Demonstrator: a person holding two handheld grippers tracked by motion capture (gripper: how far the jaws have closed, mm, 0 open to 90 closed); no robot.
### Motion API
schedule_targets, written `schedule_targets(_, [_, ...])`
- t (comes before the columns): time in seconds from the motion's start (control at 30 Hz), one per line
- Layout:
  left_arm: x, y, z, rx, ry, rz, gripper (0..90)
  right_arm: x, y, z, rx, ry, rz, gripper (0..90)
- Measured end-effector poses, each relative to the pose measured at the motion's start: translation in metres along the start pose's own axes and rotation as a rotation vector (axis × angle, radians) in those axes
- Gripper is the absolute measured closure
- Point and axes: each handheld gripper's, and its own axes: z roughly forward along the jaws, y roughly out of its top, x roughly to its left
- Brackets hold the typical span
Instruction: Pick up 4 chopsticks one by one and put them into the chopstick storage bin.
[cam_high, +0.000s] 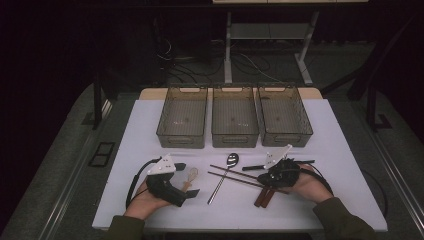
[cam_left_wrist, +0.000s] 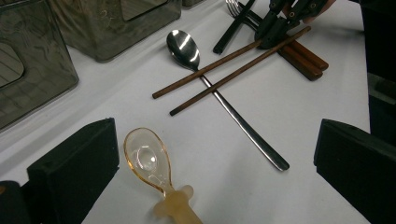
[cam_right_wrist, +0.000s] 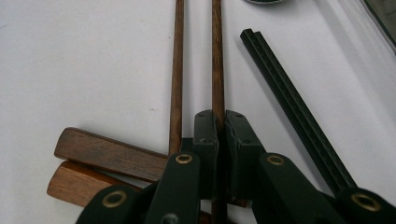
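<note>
My right gripper (cam_right_wrist: 218, 140) is clamped on one brown chopstick (cam_right_wrist: 216, 56) lying on the white table (cam_high: 340, 150) across the wooden handles (cam_right_wrist: 100, 154); left gripper (cam_left_wrist: 215, 163) gapes around the amber spoon (cam_left_wrist: 149, 158).

The chopsticks (cam_right_wrist: 215, 56) look like brown, matt wood. The spoon (cam_left_wrist: 184, 46) is glossy polished metal; the small scoop (cam_left_wrist: 148, 158) is translucent amber plastic. A matt white tabletop (cam_high: 330, 135) carries smoky clear plastic bins (cam_high: 182, 117).
</note>
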Motion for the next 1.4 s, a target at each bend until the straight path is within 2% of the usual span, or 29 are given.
schedule_targets(0.23, [0.0, 0.0, 0.001, 0.002, 0.002, 0.001, 0.0, -0.001, -0.001, 0.0, -0.008, 0.01, 0.018, 83.3])
schedule_targets(0.53, [0.002, -0.002, 0.0, 0.006, 0.005, -0.002, 0.0, -0.001, -0.001, 0.0, -0.012, 0.008, 0.011, 84.1])
schedule_targets(0.77, [0.002, -0.003, 0.0, 0.005, 0.004, 0.005, 0.0, -0.002, -0.001, -0.002, -0.011, -0.014, 0.013, 84.1])
schedule_targets(0.83, [0.002, -0.003, 0.001, 0.008, 0.008, 0.006, 0.0, -0.003, -0.001, -0.003, -0.019, -0.016, 0.02, 84.1])
schedule_targets(0.87, [0.002, -0.003, 0.001, 0.008, 0.008, 0.004, 0.0, -0.001, -0.001, -0.004, -0.03, -0.005, 0.045, 84.1])
schedule_targets(0.9, [0.002, -0.003, 0.001, 0.008, 0.008, 0.005, 0.0, -0.003, -0.002, -0.005, -0.03, -0.018, 0.026, 84.1])
schedule_targets(1.03, [0.001, -0.004, 0.002, 0.017, 0.004, 0.013, 0.0, -0.004, -0.002, -0.009, -0.058, -0.014, 0.049, 84.1])
schedule_targets(1.07, [0.002, -0.005, 0.003, 0.02, 0.005, 0.015, 0.0, -0.003, -0.001, -0.01, -0.068, -0.003, 0.071, 84.1])
schedule_targets(1.2, [0.001, -0.006, 0.003, 0.027, 0.007, 0.018, 0.0, -0.005, -0.002, -0.013, -0.085, -0.008, 0.068, 84.1])
schedule_targets(1.23, [0.001, -0.006, 0.002, 0.026, 0.008, 0.018, 0.0, -0.004, -0.002, -0.014, -0.096, 0.002, 0.085, 84.1])
schedule_targets(1.3, [0.001, -0.006, 0.002, 0.026, 0.009, 0.018, 0.0, -0.004, -0.001, -0.016, -0.112, 0.005, 0.092, 84.1])
schedule_targets(1.33, [0.001, -0.006, 0.002, 0.028, 0.01, 0.019, 0.0, -0.006, -0.002, -0.018, -0.115, -0.005, 0.081, 84.1])
schedule_targets(1.4, [0.002, -0.006, 0.003, 0.029, 0.011, 0.019, 0.0, -0.005, -0.001, -0.02, -0.133, -0.004, 0.098, 84.1])
